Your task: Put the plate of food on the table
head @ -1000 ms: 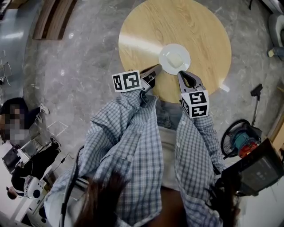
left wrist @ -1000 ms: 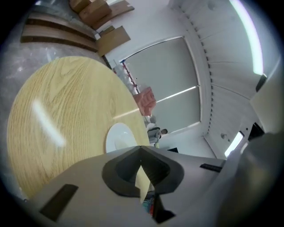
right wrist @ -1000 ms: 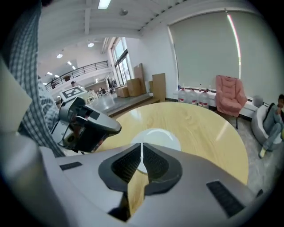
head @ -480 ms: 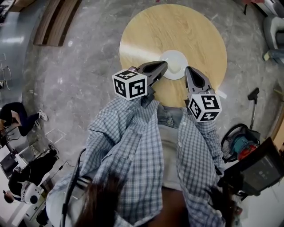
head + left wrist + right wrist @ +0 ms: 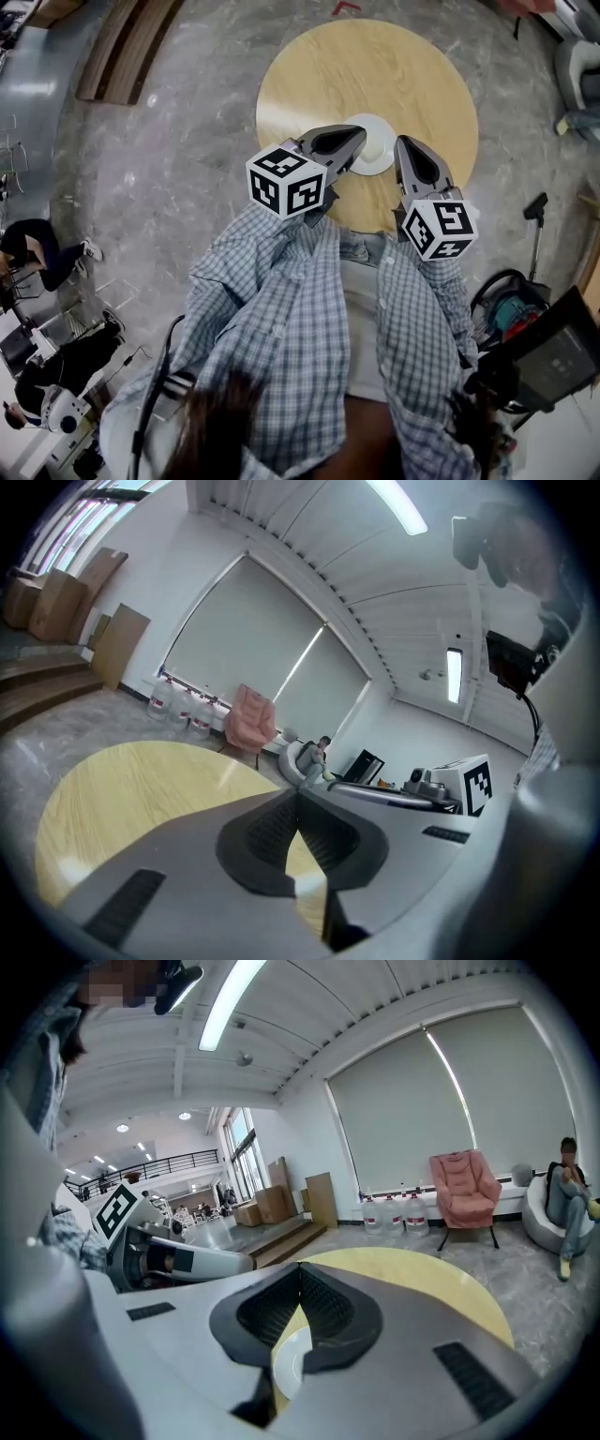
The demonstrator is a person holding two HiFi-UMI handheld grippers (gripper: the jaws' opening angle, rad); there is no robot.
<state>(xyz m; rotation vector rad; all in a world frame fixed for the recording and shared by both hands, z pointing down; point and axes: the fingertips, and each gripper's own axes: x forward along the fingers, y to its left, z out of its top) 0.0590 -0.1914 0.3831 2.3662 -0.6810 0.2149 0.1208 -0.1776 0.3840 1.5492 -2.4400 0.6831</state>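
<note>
Biggest thing in shot is the grey stone floor (image 5: 159, 141), and standing on it in the upper middle of the head view is the round wooden counter (image 5: 319, 75). My two tools come next. The left tool (image 5: 360, 135) pokes in from centre frame with its tip over the plate's left edge, and the right tool (image 5: 403, 143) sits just beside the plate's right edge. Both are pinched fully together with nothing in them. In each tool's own view the pads meet at the tip, and in the right one a slice of plate shows through the gap underneath. Smallest is the white plate (image 5: 380, 150) itself, which looks to be resting flat on the counter, toward its near edge, between the two tips. Can't really make out the food on it, too small from here. So I'd say the job's pretty much done: plate's down and neither tool has hold of it. All that seems left is pulling my tools clear.
</note>
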